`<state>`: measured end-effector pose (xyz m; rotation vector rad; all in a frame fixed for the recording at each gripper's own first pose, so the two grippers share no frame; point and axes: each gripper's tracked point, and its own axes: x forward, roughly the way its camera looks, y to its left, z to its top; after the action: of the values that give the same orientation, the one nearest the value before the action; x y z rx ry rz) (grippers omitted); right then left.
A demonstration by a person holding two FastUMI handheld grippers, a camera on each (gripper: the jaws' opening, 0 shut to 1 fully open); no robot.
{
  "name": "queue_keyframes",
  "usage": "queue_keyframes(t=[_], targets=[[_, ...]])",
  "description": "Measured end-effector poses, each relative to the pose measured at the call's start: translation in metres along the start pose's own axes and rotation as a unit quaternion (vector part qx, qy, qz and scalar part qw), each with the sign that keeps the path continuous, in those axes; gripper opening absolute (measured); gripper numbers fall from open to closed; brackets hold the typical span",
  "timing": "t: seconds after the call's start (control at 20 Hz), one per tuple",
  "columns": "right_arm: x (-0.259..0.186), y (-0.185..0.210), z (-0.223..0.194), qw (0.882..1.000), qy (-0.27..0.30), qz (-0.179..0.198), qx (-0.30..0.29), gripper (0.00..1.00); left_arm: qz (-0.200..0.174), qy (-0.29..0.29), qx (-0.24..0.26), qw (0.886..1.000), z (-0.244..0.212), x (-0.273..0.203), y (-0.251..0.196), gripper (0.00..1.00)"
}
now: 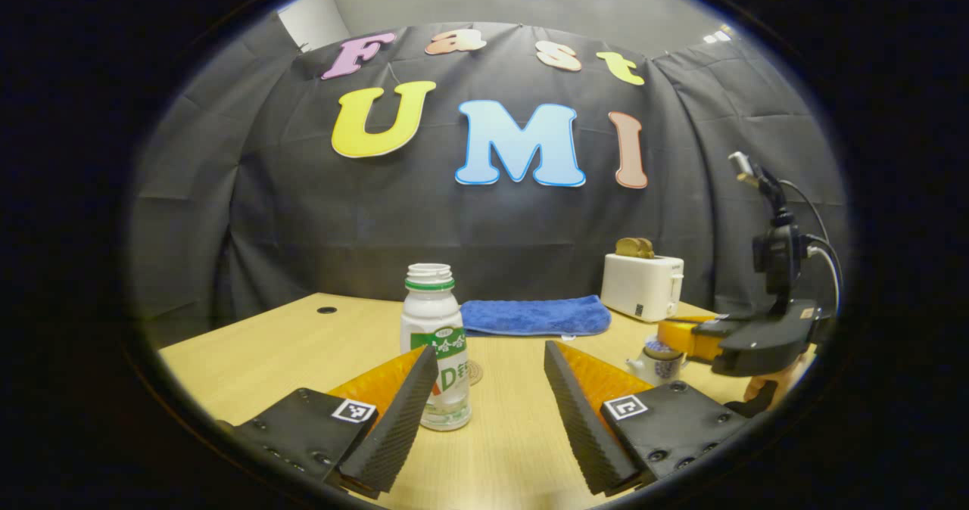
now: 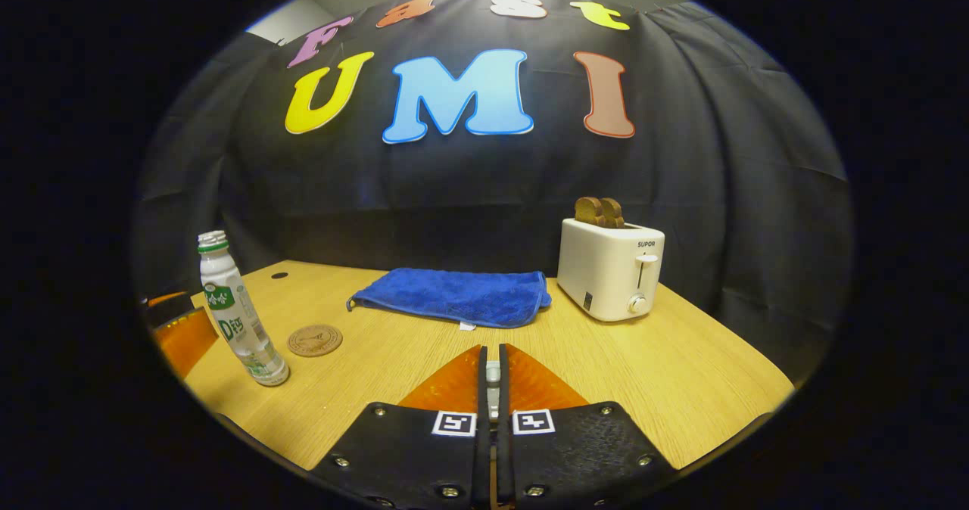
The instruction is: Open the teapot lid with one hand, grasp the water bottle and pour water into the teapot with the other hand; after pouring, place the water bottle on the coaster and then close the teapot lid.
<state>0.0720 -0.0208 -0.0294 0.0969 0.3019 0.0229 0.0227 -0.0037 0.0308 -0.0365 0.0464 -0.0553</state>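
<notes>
The teapot [image 1: 657,360] is seen past the spread left claw [image 1: 490,389]; the right claw [image 2: 490,389] is pressed together on something small and indistinct above the wooden desk [image 2: 681,374].

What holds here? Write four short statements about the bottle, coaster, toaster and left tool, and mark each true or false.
1. The water bottle stands on the coaster. False: it stands on the table, with the coaster apart beside it.
2. The water bottle has no cap on. True.
3. The left tool is shut on the water bottle. False: its fingers are spread open.
4. The toaster holds toast in its slots. True.
</notes>
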Motion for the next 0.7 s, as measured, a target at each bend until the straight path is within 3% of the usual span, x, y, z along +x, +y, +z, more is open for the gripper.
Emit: queue_keyframes(t=[0.1,0.25,0.4,0.7], targets=[[-0.008,-0.002,0.014,1.0,-0.016,0.001,0.0,0.03,0.009,-0.001,0.003,1.0,-0.001,0.004,0.007,0.99],[-0.021,-0.005,0.028,0.999,-0.033,0.006,0.008,0.03,0.02,-0.001,0.014,1.0,-0.004,0.015,0.019,0.94],[-0.036,-0.008,0.035,0.999,-0.043,0.012,0.017,0.03,0.03,0.014,0.03,0.999,-0.014,0.029,0.03,0.99],[-0.051,-0.018,0.039,0.998,-0.047,0.017,0.027,0.03,0.044,0.042,0.059,0.996,-0.034,0.06,0.043,0.99]])
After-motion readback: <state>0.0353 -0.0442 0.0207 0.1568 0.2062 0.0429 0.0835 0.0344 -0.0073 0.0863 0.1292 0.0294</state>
